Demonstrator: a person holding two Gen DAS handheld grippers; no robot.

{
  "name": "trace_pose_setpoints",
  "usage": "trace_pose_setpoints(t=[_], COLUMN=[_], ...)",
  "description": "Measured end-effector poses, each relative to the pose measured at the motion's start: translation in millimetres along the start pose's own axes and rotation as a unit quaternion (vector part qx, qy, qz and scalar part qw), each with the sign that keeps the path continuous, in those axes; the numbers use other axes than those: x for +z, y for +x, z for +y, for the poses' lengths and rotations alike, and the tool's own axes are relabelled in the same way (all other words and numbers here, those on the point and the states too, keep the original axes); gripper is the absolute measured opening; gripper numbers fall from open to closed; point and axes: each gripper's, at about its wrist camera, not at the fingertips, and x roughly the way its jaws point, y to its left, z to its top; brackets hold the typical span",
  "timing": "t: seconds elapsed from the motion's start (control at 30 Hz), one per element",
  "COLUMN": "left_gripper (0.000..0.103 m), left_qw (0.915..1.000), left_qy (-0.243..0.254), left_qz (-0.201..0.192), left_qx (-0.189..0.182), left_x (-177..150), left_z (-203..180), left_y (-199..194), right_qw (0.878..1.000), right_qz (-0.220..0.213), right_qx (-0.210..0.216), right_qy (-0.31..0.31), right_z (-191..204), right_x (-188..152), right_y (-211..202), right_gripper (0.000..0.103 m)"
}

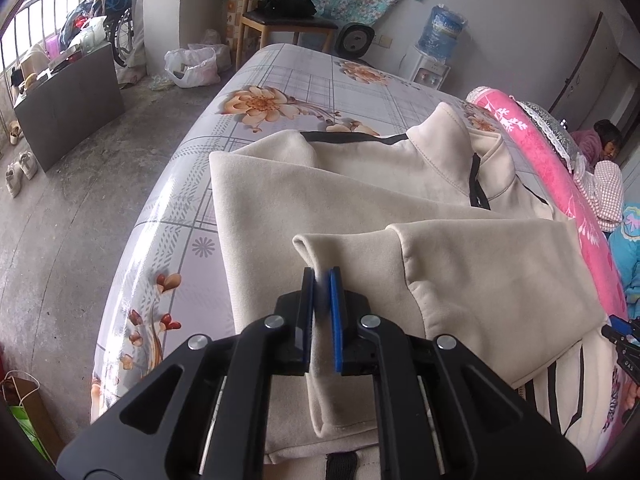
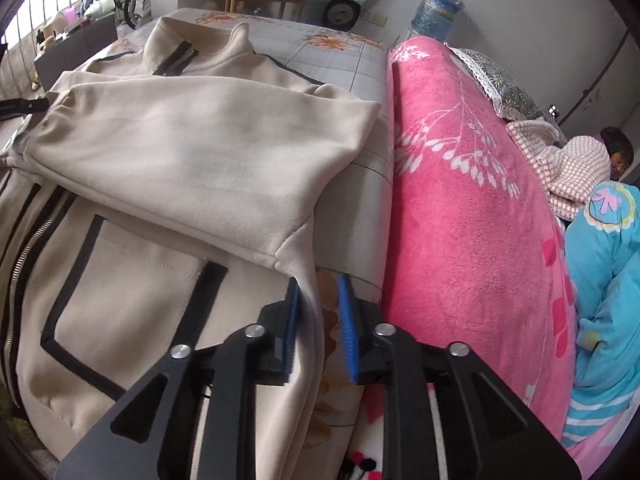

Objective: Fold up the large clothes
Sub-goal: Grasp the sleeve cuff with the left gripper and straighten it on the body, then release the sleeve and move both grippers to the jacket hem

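Cream fleece zip-up jacket with black trim [image 1: 360,184] lay flat on the floral-print bed [image 1: 280,80], collar toward 12 o'clock. Sleeve-fold step was in hand: both sleeves lay crossed over the body. Left hand-held gripper [image 1: 321,280] pinched the sleeve cuff [image 1: 316,248] between nearly closed blue pads. Right hand-held gripper [image 2: 320,284] stood spread, jacket side edge against its left pad, not clamped. Next likely: release the cuff, then take the hem at 6 o'clock and fold it toward the collar.

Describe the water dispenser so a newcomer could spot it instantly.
Start at the bed with the floral checked cover and look past its far end to the grey back wall. The white water dispenser stands there, right of a round black fan; its upturned blue bottle sets it apart.
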Motion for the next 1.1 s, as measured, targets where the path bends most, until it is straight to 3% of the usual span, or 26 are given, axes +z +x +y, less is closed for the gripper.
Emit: trace_pose_setpoints(t=[0.03,0.07,0.23,0.37,0.43,0.5,0.6,0.7,0.83,0.9,0.97,1.03,1.1], left_gripper=[0.012,0.013,0.019,0.02,0.029,0.031,0.03,0.028,0.028,0.029,0.033,0.056,0.063], left_qw=[1.0,0.9999,0.9977,0.9961,0.9938,0.9926,0.995,0.9957,0.9964,0.9965,0.9944,0.9906,0.9887], left_qy=[-0.003,-0.005,-0.008,0.004,0.019,0.037,0.052,0.047,0.055,0.066,0.096,0.124,0.139], left_qz=[-0.006,-0.013,-0.063,-0.037,-0.006,0.025,0.059,0.057,0.048,0.041,0.029,0.029,0.043], left_qx=[-0.003,-0.005,-0.024,-0.08,-0.109,-0.113,-0.061,-0.057,-0.044,-0.03,-0.033,-0.049,-0.037], left_x=[0.6,1.5,12.4,20.9,19.7,14.3,4.8,5.9,9.0,7.6,3.4,-6.1,-19.2], left_z=[1.7,3.7,4.7,-21.3,-41.0,-58.2,-67.6,-65.6,-66.9,-71.4,-78.8,-85.7,-88.0], left_y=[-4.6,-10.4,-44.2,-37.9,-22.3,-0.6,31.3,39.2,43.1,35.0,15.8,-2.2,-8.7], right_qw=[1.0,1.0,0.987,0.977,0.977,0.973,0.977,0.981,0.985,0.987,0.987,0.983,0.982], right_qz=[-0.008,-0.018,-0.079,-0.106,-0.105,-0.094,-0.053,-0.007,-0.023,-0.022,-0.039,-0.047,-0.043], right_qx=[0.01,0.024,0.115,0.159,0.159,0.185,0.178,0.144,0.116,0.082,0.087,0.116,0.127], right_qy=[0.004,0.009,0.078,0.098,0.097,0.097,0.109,0.126,0.125,0.133,0.132,0.134,0.136], right_z=[-2.3,-5.1,-18.5,-4.5,9.8,22.4,31.1,28.7,29.2,27.2,25.8,26.3,30.7], right_x=[-2.1,-3.6,8.0,47.3,69.1,87.1,105.0,110.1,116.9,115.7,107.3,94.0,77.8], right_y=[-9.2,-19.1,-59.1,-49.6,-31.4,-4.5,44.7,87.5,90.0,81.8,61.8,41.3,29.5], right_gripper=[0.046,0.049,0.057,0.057,0.057,0.057,0.057,0.057,0.055,0.055,0.055,0.056,0.06])
